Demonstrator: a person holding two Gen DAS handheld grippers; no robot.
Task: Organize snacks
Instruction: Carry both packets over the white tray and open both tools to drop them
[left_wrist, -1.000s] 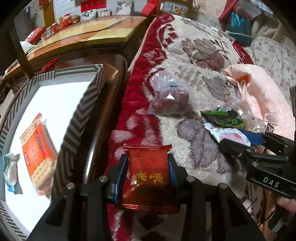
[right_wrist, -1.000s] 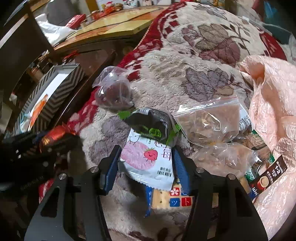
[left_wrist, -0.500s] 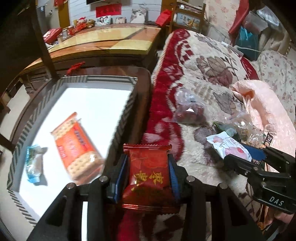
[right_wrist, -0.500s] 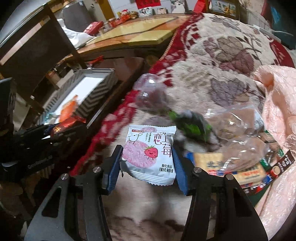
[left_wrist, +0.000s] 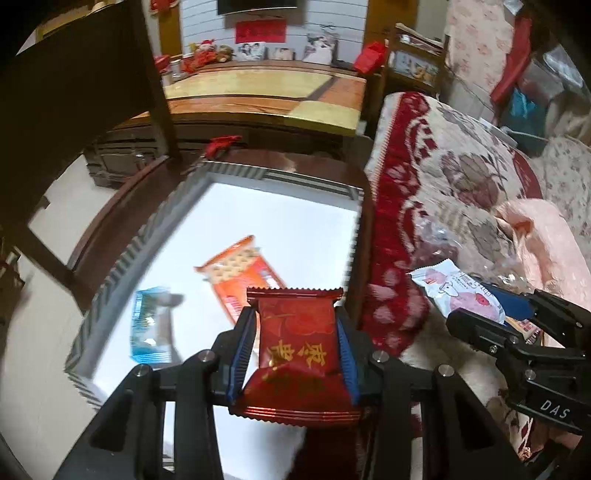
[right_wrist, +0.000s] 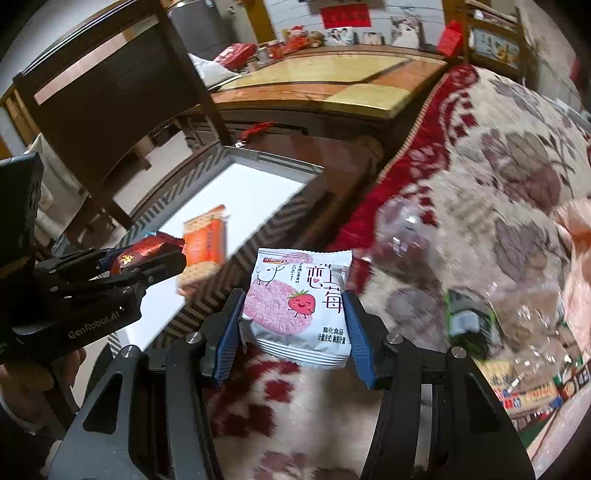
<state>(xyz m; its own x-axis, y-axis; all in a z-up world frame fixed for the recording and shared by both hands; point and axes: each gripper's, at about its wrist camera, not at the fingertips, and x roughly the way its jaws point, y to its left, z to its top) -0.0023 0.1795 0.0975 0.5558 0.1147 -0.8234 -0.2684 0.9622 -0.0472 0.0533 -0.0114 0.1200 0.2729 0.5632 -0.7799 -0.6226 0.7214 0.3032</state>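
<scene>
My left tool (left_wrist: 293, 356) gripped a red foil snack packet (left_wrist: 297, 334) over the white tray (left_wrist: 258, 173) | my right tool (right_wrist: 295, 326) clamped a white strawberry rice-cracker packet (right_wrist: 299, 306), short of the tray's edge, tray to its left.

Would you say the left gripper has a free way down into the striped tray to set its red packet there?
Probably yes. The left gripper, shut on the red packet, sits over the striped tray; white floor lies bare around the orange cracker pack and blue packet.
</scene>
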